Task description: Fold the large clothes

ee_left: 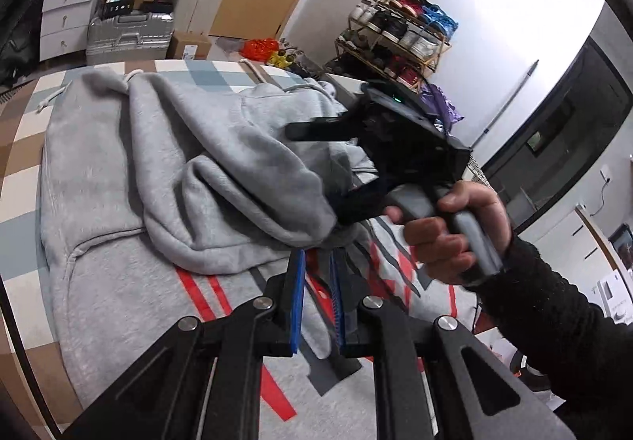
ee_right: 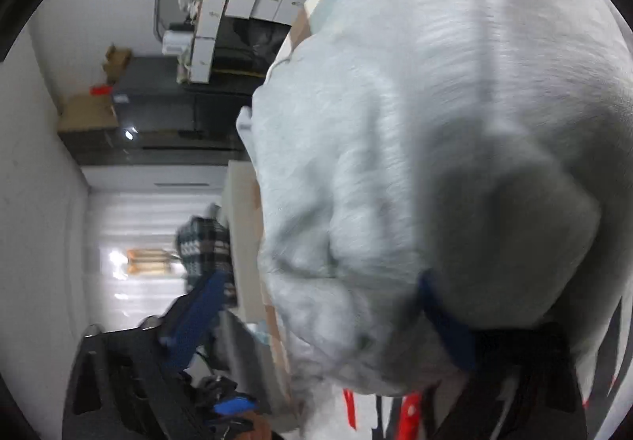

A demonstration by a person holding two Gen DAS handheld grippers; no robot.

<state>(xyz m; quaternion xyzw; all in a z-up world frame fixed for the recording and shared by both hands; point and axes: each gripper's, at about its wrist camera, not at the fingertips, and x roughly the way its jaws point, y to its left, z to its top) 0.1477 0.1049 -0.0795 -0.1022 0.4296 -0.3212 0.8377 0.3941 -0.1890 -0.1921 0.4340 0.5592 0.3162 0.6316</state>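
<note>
A light grey hoodie [ee_left: 130,179] lies spread on a checked cloth, its front showing red and grey print. One sleeve [ee_left: 245,179] is lifted and draped across the body. My left gripper [ee_left: 316,262] is shut on the sleeve's end, its blue pads close together with grey cloth between them. My right gripper [ee_left: 312,167] shows in the left wrist view with jaws spread wide, one finger above the sleeve and one under it. In the right wrist view the hoodie [ee_right: 435,123] fills the frame and the right gripper [ee_right: 316,301] stands open around a fold of it; this view is blurred.
A shoe rack [ee_left: 399,29] stands at the back right by the white wall. A silver suitcase [ee_left: 126,34], cardboard boxes and white drawers [ee_left: 63,13] stand at the back left. The checked cloth [ee_left: 23,163] ends at the left. Dark furniture and drawers [ee_right: 245,1] show in the right wrist view.
</note>
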